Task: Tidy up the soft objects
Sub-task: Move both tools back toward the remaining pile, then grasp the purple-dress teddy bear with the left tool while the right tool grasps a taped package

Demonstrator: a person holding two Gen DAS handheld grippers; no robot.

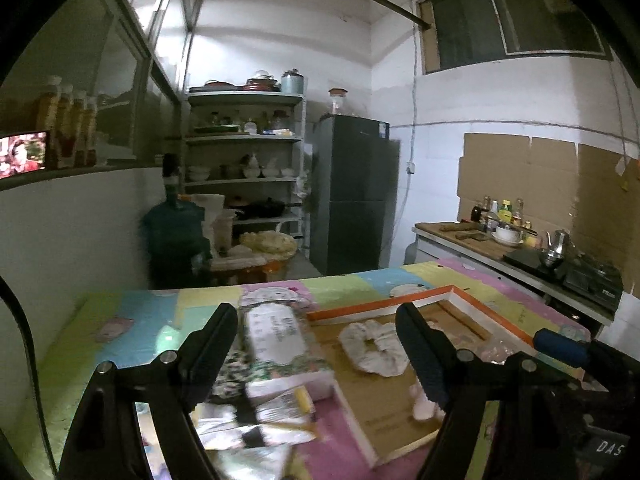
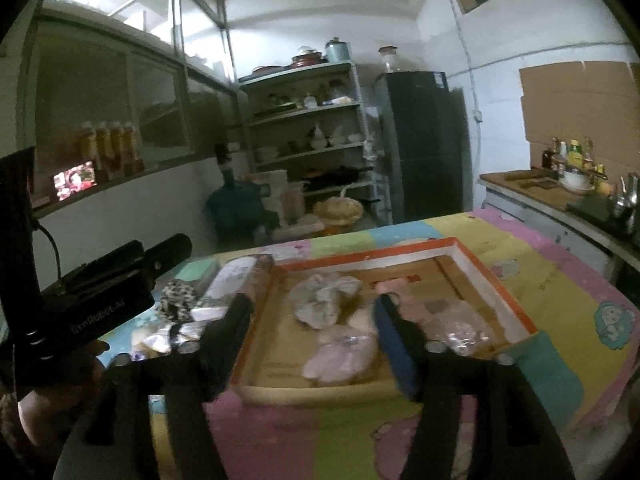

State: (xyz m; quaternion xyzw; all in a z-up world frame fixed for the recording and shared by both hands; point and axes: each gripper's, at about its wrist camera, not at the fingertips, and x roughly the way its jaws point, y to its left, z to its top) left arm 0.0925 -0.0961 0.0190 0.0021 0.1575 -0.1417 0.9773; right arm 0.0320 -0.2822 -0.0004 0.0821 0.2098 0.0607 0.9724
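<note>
A shallow cardboard box with an orange rim (image 2: 460,248) lies on the table; it also shows in the left wrist view (image 1: 384,302). Inside lie a grey-white scrunchie (image 2: 324,300) (image 1: 376,346), a pale pink soft piece (image 2: 344,356) and a clear-wrapped pink item (image 2: 452,320). Left of the box lie a tissue pack (image 1: 276,336), a leopard-print scrunchie (image 2: 178,294) and shiny packets (image 1: 256,412). My left gripper (image 1: 320,352) is open above the tissue pack and the box edge. My right gripper (image 2: 314,340) is open above the box, empty.
The table carries a pastel patchwork mat (image 2: 560,280). Behind stand a shelf rack of dishes (image 1: 244,160), a dark fridge (image 1: 352,196), a water jug (image 1: 172,236) and a counter with bottles and a kettle (image 1: 520,236). The left gripper's body (image 2: 92,296) shows at the right view's left.
</note>
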